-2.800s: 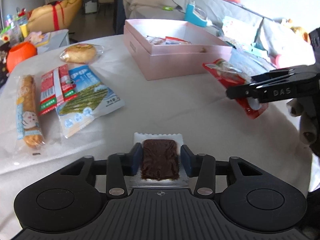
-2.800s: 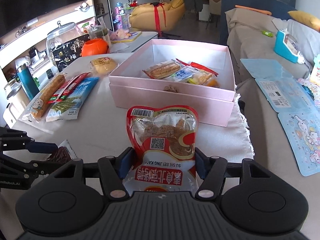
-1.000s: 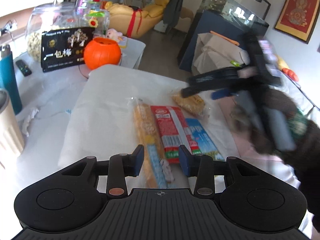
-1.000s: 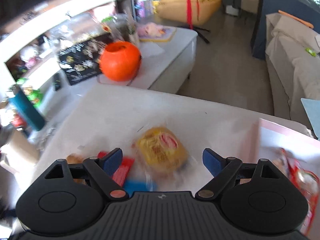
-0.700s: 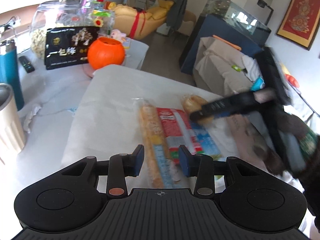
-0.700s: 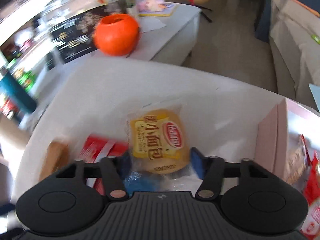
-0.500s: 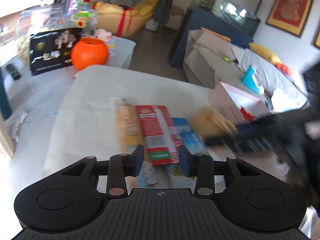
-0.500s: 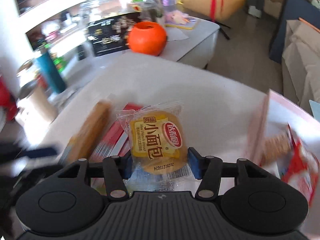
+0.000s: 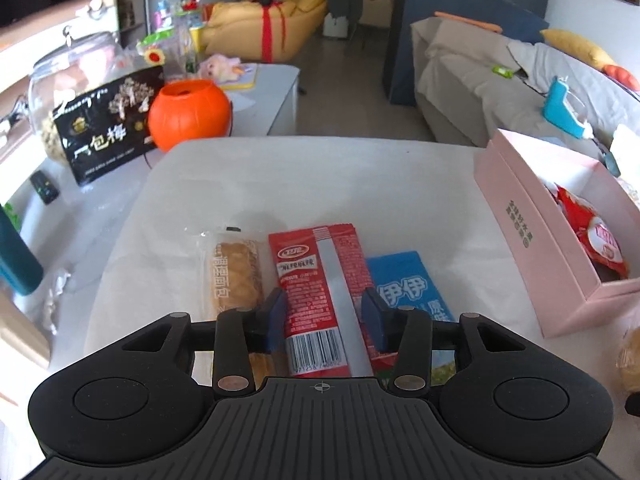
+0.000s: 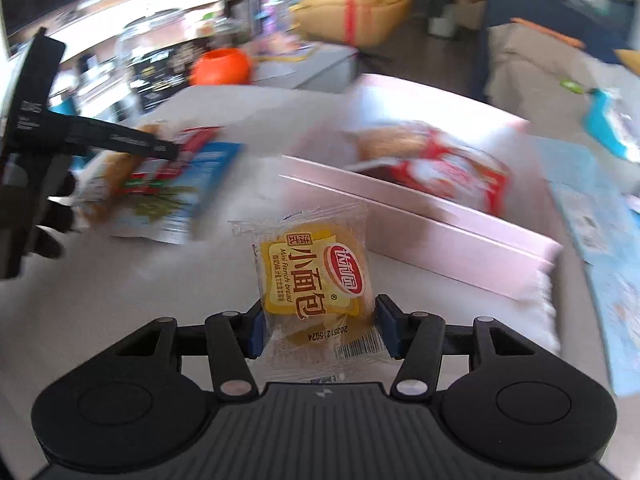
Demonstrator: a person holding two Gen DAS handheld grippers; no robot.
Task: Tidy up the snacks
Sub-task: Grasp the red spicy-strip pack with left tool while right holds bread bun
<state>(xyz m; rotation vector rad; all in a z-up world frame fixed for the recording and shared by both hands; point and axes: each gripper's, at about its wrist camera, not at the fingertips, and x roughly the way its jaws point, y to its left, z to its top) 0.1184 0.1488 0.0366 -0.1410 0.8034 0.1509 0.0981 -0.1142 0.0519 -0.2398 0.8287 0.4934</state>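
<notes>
The right gripper (image 10: 320, 326) grips a small bread packet (image 10: 314, 280) by its sides, holding it off the white table (image 9: 320, 184), just in front of the pink box (image 10: 460, 240). The packet is clear plastic with crimped edges, a yellow label with dark lettering, a red oval logo and a barcode at its near end; the round bun inside shows through the wrap. The rest of that view is blurred.

The left gripper (image 9: 325, 316) hovers low over a red packet (image 9: 324, 292) on the table, its blue pads on either side of the packet and its jaws opening, not pressing on it. The red packet is long and flat, with a silver stripe down its middle and a barcode at the near end. A long biscuit in clear wrap (image 9: 236, 272) lies touching its left edge, and a blue packet (image 9: 408, 292) lies along its right. The pink box (image 9: 532, 240) sits open at the table's right edge, with a red-and-white bag (image 9: 592, 236) inside. An orange pumpkin pot (image 9: 188, 114) stands on a side table beyond.
</notes>
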